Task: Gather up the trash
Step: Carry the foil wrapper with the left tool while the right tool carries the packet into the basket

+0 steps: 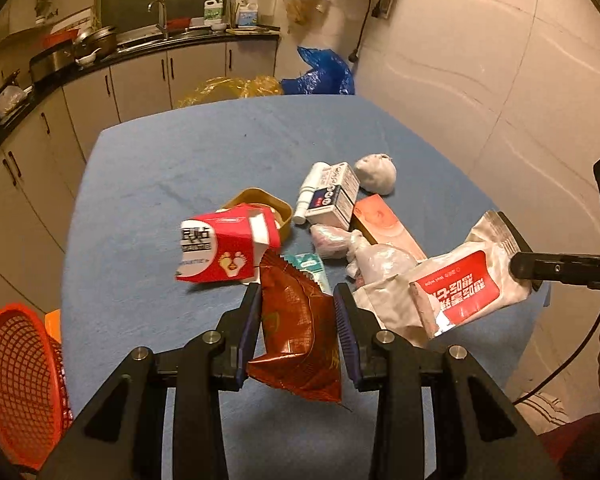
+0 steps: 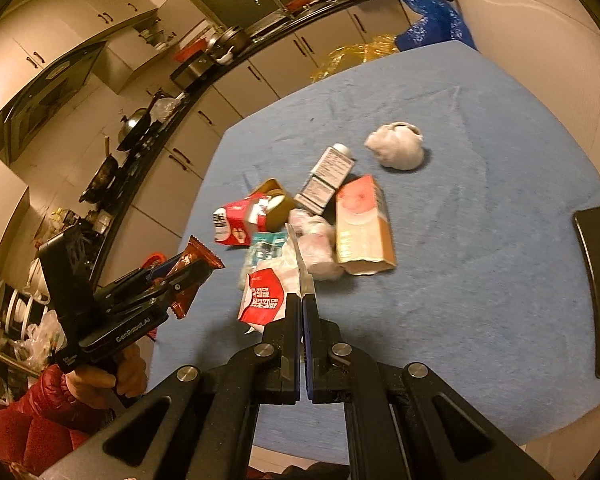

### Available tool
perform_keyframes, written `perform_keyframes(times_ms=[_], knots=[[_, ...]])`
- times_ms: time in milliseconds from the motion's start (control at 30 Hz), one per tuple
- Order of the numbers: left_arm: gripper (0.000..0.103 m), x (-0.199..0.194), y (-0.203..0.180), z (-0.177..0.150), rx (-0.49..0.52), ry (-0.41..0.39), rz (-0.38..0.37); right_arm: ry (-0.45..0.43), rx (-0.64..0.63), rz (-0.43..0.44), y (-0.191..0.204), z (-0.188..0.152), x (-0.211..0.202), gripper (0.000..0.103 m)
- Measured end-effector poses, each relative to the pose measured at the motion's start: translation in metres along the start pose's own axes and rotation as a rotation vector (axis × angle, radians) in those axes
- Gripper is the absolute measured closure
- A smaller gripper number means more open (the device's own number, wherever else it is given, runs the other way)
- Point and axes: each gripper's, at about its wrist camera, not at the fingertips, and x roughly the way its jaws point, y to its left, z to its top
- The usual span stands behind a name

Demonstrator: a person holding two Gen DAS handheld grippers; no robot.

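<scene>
My left gripper (image 1: 296, 292) is shut on a red-brown snack wrapper (image 1: 300, 336), which hangs off the blue table (image 1: 160, 168). The right wrist view shows that same wrapper (image 2: 196, 260) lifted at the left. My right gripper (image 2: 302, 298) is shut on the sealed edge of a white and red wet-wipe pack (image 2: 264, 292). From the left wrist the pack (image 1: 460, 288) hangs at the right, its end pinched in the black fingers (image 1: 518, 268). Loose on the table lie a red carton (image 1: 224, 248), a white medicine box (image 1: 336, 196), an orange box (image 1: 384, 224) and a tissue ball (image 1: 376, 174).
A red mesh basket (image 1: 16, 380) sits off the table's near left edge. A brown tin (image 1: 268, 204), a teal sachet (image 1: 310, 266) and knotted plastic bags (image 1: 340, 240) crowd the pile. A flat black object (image 2: 596, 288) lies at the table's right edge. Kitchen cabinets run along the left.
</scene>
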Motion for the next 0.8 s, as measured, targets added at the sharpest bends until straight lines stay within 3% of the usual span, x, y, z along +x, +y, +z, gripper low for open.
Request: perform_keyframes(times_ms=[800], knots=[[0.068,-0.050,0.053,-0.025,-0.101,-0.052,0.097,0.022,-0.094,0.076,0.060,0.005,0.025,0.102]])
